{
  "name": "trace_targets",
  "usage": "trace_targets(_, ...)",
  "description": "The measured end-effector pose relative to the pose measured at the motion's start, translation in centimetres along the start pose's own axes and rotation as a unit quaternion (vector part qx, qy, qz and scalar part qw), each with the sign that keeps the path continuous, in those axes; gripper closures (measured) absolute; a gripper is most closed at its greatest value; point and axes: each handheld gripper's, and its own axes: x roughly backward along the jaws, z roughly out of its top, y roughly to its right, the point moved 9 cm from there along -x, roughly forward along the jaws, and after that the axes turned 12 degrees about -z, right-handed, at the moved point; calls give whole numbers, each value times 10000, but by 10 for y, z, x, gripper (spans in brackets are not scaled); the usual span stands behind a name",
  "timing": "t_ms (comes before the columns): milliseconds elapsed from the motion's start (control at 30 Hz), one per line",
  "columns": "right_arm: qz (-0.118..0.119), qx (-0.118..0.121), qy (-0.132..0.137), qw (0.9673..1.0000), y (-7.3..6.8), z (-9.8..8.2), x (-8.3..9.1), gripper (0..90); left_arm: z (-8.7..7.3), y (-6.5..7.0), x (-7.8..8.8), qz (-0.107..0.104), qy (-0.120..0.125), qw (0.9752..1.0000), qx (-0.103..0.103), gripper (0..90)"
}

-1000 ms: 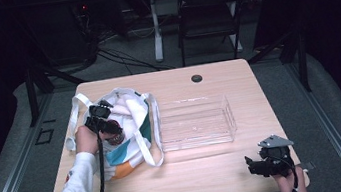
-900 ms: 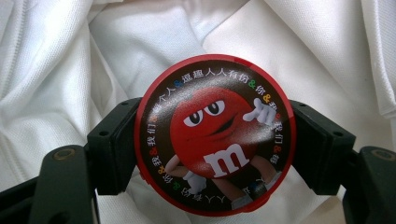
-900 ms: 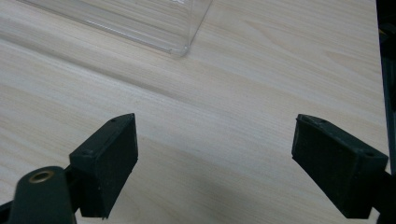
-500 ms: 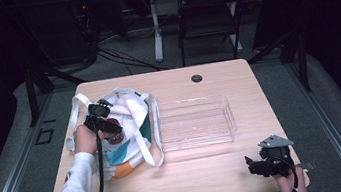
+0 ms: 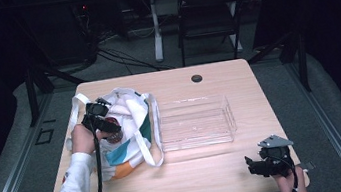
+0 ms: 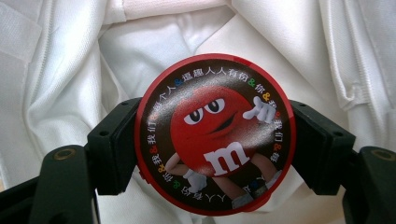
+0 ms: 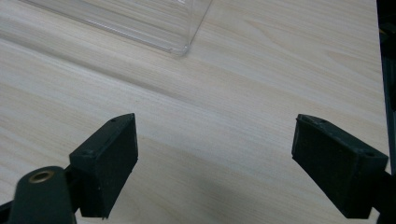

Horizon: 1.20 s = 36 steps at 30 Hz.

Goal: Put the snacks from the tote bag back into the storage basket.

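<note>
A round red-rimmed tin (image 6: 215, 135) with a red candy character on its lid sits between the jaws of my left gripper (image 6: 215, 154), which is shut on its sides. White cloth of the tote bag (image 6: 154, 46) lies behind it. From above, the left gripper (image 5: 107, 127) hovers over the mouth of the white, teal and orange tote bag (image 5: 129, 142) at the table's left, with the tin (image 5: 114, 134) at its tip. My right gripper (image 5: 254, 165) rests near the front right edge; its jaws (image 7: 215, 163) stand wide open over bare wood.
A clear plastic tray (image 5: 195, 123) lies in the middle of the wooden table (image 5: 210, 176); its corner (image 7: 180, 46) shows ahead of the right gripper. A small black disc (image 5: 197, 78) sits near the far edge. A chair stands beyond the table.
The left gripper with the tin has shifted slightly over the bag. The right gripper has kept still.
</note>
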Motion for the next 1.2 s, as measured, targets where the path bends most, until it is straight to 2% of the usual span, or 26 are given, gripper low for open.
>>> trace_targets(533,-19,0,-30,10000,1,-1,0,139,4,6,24,-12,156,9998,-96,257)
trace_targets(700,-16,16,-35,10000,1,-1,0,139,5,7,31,10,121,9998,-140,258)
trace_targets(1000,4,17,-58,10000,0,-2,0,138,11,12,46,26,155,9996,-215,257)
trace_targets(1200,-15,-14,-6,10000,1,-1,0,136,16,17,49,-11,184,9995,-263,258)
